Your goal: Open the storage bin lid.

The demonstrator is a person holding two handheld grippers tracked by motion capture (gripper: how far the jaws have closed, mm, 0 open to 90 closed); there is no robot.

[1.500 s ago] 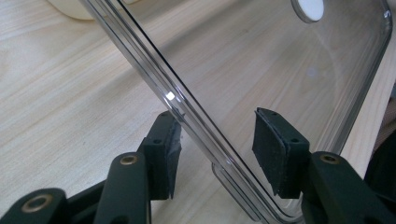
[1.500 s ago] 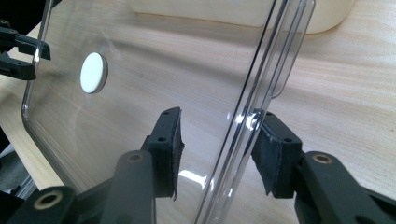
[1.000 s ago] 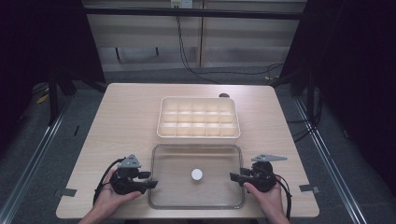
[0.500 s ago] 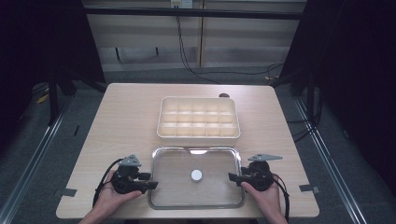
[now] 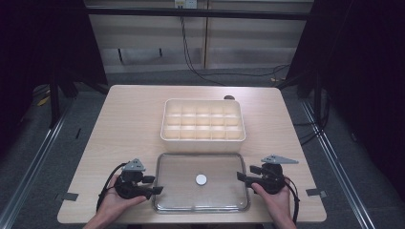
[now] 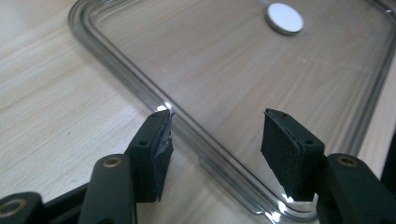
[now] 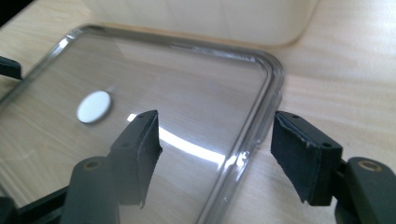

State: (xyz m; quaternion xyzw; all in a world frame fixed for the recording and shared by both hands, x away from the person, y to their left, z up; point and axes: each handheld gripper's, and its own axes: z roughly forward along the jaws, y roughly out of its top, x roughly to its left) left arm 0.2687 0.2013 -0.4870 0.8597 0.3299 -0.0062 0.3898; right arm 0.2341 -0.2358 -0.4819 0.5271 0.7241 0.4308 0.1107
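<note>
Clear rectangular plastic lid (image 5: 201, 182) lies flat on the tabletop (image 5: 124, 119), box (image 5: 203, 119) at 12 o'clock. Left gripper (image 5: 154, 184) and right gripper (image 5: 244, 174) have just been opening; fingers apart, straddling its edges, probably letting go.

You see a light wooden table (image 5: 124, 124); on it lie a clear lid (image 5: 181, 167) and, just behind, a cream compartment box (image 5: 203, 120).

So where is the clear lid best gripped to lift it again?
By the raised rim on its two short ends. The clear lid lies flat on the table, so only the rim offers a pinch. Bring the left hand-held gripper and right hand-held gripper in level from each side.
</note>
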